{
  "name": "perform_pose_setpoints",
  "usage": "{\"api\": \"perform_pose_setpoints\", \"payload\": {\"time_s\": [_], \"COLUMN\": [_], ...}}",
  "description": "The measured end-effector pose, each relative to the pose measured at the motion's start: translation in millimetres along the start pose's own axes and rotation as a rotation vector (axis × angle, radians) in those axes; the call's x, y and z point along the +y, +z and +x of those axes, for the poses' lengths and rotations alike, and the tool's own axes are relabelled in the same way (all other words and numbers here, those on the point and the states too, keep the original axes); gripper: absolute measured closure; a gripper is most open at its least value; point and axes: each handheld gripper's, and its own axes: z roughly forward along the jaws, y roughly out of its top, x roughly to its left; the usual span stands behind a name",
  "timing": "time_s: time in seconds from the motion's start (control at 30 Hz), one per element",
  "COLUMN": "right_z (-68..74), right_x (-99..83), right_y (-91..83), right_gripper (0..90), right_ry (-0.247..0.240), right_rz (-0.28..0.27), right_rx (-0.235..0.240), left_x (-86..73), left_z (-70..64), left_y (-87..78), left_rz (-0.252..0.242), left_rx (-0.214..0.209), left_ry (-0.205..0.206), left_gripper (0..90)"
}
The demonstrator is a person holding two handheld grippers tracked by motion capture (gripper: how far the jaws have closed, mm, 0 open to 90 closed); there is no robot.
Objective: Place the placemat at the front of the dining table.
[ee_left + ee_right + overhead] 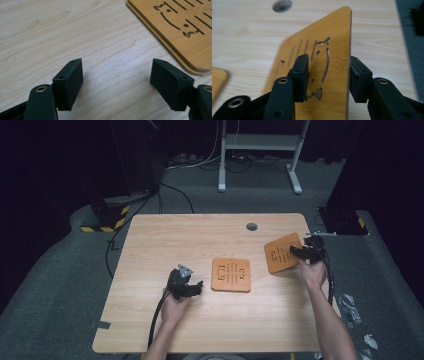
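Observation:
Two orange wooden boards with cut slots are on the light wooden table (165, 245). One board (230, 274) lies flat at the middle; in the left gripper view its corner (182, 27) shows a doubled edge. My left gripper (194, 289) (116, 77) rests just left of it, open, with bare table between its jaws. The other board (281, 253) (334, 37) is tilted up off the table near the right edge. My right gripper (296, 251) (328, 77) is shut on it, one jaw on its slotted face and one behind.
A grey round hole (252, 226) (282, 5) sits in the table's far side. The table's right edge lies close to my right hand. A white metal stand (260, 142) and cables are on the floor beyond the table.

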Motion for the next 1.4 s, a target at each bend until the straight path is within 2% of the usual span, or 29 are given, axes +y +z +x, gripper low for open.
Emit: {"api": "perform_pose_setpoints", "payload": {"time_s": [0.03,0.13,0.37,0.7,0.83,0.87,1.0,1.1,1.2,1.4], "right_z": [1.6,0.6,-6.1,-9.8,-10.8,-11.3,-12.6,-12.6,-8.7,-4.5], "right_x": [-0.6,-3.3,-6.2,-10.3,-10.9,-11.2,-12.6,-12.6,-10.6,-9.0], "right_y": [-0.2,0.3,6.9,11.3,16.7,17.9,19.4,17.3,17.0,12.1], "right_gripper": [54.6,54.4,51.7,50.7,50.5,50.5,49.5,48.3,45.2,38.7], "right_ry": [-0.018,-0.021,-0.004,0.026,0.046,0.049,0.037,0.056,0.021,0.028], "right_rz": [0.013,0.001,0.028,0.033,0.042,0.032,0.054,0.024,0.005,-0.011], "right_rx": [-0.021,-0.023,-0.034,-0.049,-0.041,-0.042,-0.062,-0.062,-0.072,-0.025], "left_x": [-0.1,-0.1,0.0,0.0,0.0,0.0,0.0,0.1,0.1,0.2], "left_z": [-0.5,-0.9,-0.6,-0.7,-0.7,-0.7,-0.7,-0.7,-0.6,-0.6], "left_y": [0.0,-0.3,-0.1,-0.1,-0.1,-0.1,-0.1,0.0,0.0,0.1], "left_rz": [-0.001,0.001,0.001,0.000,0.001,0.001,0.001,0.001,0.001,0.001], "left_rx": [0.001,-0.007,-0.007,-0.007,-0.007,-0.007,-0.007,-0.007,-0.008,-0.008], "left_ry": [0.000,0.009,0.007,0.007,0.009,0.008,0.008,0.008,0.008,0.009], "left_gripper": [26.3,26.5,26.2,26.2,26.2,26.2,26.2,26.2,26.2,26.2]}}
